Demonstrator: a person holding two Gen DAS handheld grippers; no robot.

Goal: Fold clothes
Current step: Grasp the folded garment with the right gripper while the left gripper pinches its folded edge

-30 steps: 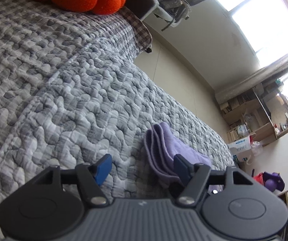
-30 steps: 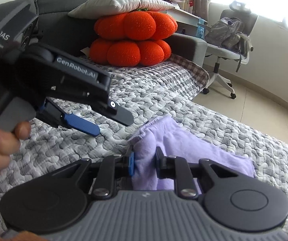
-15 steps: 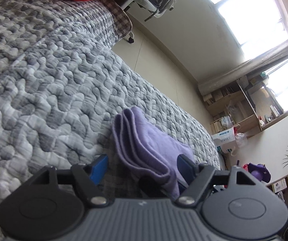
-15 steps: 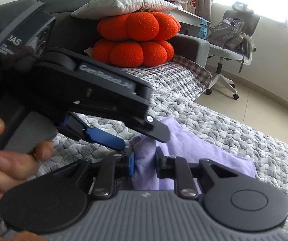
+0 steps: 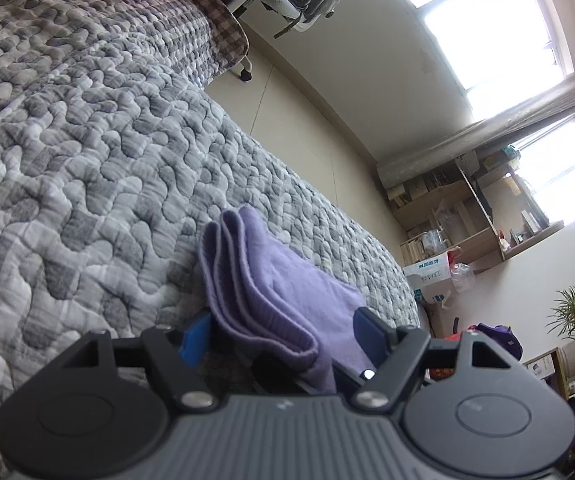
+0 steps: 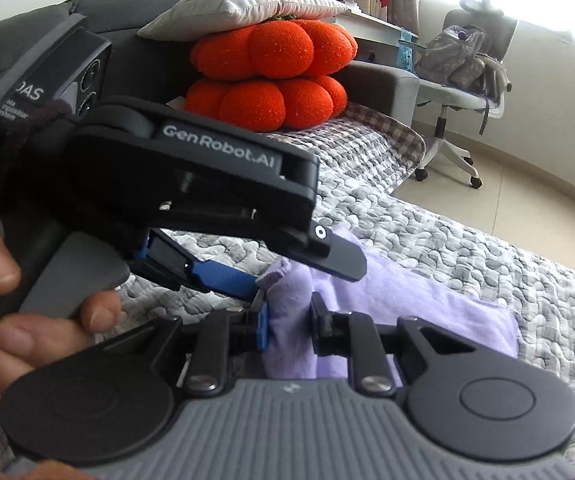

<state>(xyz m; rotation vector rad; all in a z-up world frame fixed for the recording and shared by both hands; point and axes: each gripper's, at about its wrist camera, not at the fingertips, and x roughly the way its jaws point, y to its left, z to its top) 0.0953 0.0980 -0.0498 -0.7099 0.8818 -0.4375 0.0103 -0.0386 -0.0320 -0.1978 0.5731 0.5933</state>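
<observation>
Quilted bed (image 5: 99, 184) carries the purple garment (image 5: 279, 292), folded. Right gripper (image 6: 289, 320) pinches its near edge; left gripper (image 5: 283, 330) straddles the layers, fingers wide. Close squarely across all layers.

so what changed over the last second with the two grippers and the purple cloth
The left gripper came in toward the right gripper and now straddles the folded purple cloth, jaws open, gripping nothing. Unchanged: the right gripper stays shut on the cloth's bunched end, and the cloth stays on the grey quilt.
</observation>
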